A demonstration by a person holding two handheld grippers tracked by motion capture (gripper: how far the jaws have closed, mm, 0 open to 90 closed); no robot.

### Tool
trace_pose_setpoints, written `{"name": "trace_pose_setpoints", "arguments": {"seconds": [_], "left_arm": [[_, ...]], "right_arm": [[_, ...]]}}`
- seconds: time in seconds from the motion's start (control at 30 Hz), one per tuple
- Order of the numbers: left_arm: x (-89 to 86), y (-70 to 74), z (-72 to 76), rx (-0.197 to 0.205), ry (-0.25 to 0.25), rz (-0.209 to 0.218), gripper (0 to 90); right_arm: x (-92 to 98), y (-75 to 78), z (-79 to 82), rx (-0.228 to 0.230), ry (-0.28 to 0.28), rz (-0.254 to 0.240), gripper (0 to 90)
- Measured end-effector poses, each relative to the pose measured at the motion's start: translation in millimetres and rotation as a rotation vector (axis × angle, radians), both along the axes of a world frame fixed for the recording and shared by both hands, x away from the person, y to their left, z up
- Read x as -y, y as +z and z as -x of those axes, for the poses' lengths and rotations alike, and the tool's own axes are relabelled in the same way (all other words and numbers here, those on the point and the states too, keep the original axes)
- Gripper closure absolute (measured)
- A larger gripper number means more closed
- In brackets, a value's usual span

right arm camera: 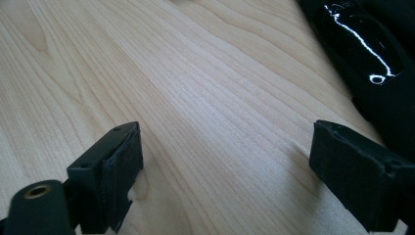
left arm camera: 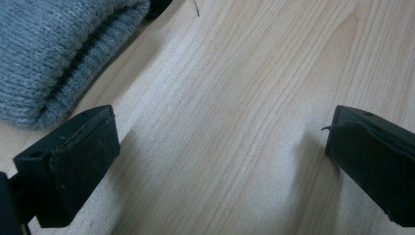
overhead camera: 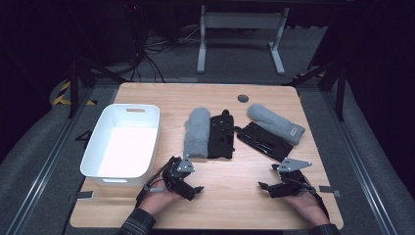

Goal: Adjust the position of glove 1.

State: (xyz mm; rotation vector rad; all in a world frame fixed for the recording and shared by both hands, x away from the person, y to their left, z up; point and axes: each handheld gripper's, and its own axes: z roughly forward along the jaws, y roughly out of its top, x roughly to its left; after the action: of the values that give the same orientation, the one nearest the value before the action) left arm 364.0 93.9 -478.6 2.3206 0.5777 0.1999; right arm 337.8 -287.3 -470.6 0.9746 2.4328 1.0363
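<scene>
Two grey knitted mittens and two black gloves lie on the wooden table (overhead camera: 230, 181). One grey mitten (overhead camera: 197, 131) lies beside a black glove (overhead camera: 221, 135) at the centre. The other grey mitten (overhead camera: 275, 122) lies beside a shiny black glove (overhead camera: 262, 141) to the right. My left gripper (overhead camera: 195, 191) rests low near the front edge, open, nothing between its jaws; the grey mitten's cuff (left arm camera: 54, 54) shows at upper left of the left gripper view, above my left gripper (left arm camera: 222, 156). My right gripper (overhead camera: 264, 188) is open over bare wood, the shiny black glove (right arm camera: 372, 54) at upper right of my right gripper (right arm camera: 227, 171).
A white plastic bin (overhead camera: 122, 142) stands at the left of the table, nothing visible inside. A dark round grommet (overhead camera: 242, 98) sits near the table's far edge. Beyond the table are a white desk frame (overhead camera: 240, 34) and cables on the floor.
</scene>
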Motion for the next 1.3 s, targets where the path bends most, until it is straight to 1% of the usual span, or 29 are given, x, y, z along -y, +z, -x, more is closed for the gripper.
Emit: {"name": "trace_pose_setpoints", "arguments": {"seconds": [0.33, 0.4, 0.47, 0.53, 0.57, 0.6, 0.63, 0.7, 0.77, 0.83, 0.97, 1.0, 1.1, 1.2, 1.3], "left_arm": [[0.4, 0.2, -0.5, 0.004, 0.001, -0.002, 0.1], [0.4, 0.2, -0.5, 0.004, 0.002, -0.002, 0.1], [0.3, 0.2, -0.5, 0.004, 0.001, -0.002, 0.1], [0.4, 0.1, -0.5, 0.003, 0.001, -0.001, 0.1], [0.3, 0.2, -0.5, 0.004, 0.001, -0.002, 0.1], [0.4, 0.2, -0.6, 0.005, 0.001, -0.001, 0.1], [0.3, 0.2, -0.6, 0.005, 0.001, -0.002, 0.1], [0.4, 0.2, -0.6, 0.005, 0.001, -0.002, 0.1], [0.4, 0.2, -0.5, 0.005, 0.001, -0.002, 0.1], [0.4, 0.2, -0.5, 0.004, 0.002, -0.002, 0.1], [0.3, 0.2, -0.5, 0.004, 0.001, -0.002, 0.1], [0.4, 0.2, -0.5, 0.004, 0.001, -0.002, 0.1], [0.4, 0.2, -0.5, 0.004, 0.001, -0.002, 0.1], [0.3, 0.2, -0.5, 0.004, 0.001, -0.002, 0.1], [0.4, 0.2, -0.5, 0.005, 0.001, -0.002, 0.1]], "right_arm": [[0.5, 0.1, -0.4, 0.0, -0.008, 0.0, 13.1], [1.9, 0.6, -0.6, 0.005, -0.009, -0.001, 16.9], [3.6, 2.3, -0.9, -0.004, -0.012, 0.001, 21.0], [5.7, 4.2, -1.6, -0.024, -0.014, -0.016, 23.2], [6.6, 5.5, -2.2, -0.04, -0.011, -0.026, 26.5], [6.9, 7.7, -2.7, -0.045, -0.005, -0.022, 28.2], [7.0, 8.9, -3.1, -0.04, -0.003, -0.015, 29.1], [7.8, 11.5, -4.8, -0.04, 0.002, -0.021, 31.1], [8.1, 14.1, -7.4, -0.036, 0.003, -0.012, 31.7], [8.8, 16.2, -10.7, -0.034, 0.003, -0.014, 33.5], [9.2, 19.3, -17.1, -0.028, 0.01, -0.002, 34.0], [9.5, 22.4, -21.9, -0.023, 0.011, -0.007, 34.2], [9.4, 24.8, -24.9, -0.016, 0.012, -0.01, 34.4], [10.2, 31.4, -32.5, -0.001, 0.015, -0.007, 34.5], [11.7, 35.1, -36.9, 0.007, 0.014, -0.01, 34.5]]}}
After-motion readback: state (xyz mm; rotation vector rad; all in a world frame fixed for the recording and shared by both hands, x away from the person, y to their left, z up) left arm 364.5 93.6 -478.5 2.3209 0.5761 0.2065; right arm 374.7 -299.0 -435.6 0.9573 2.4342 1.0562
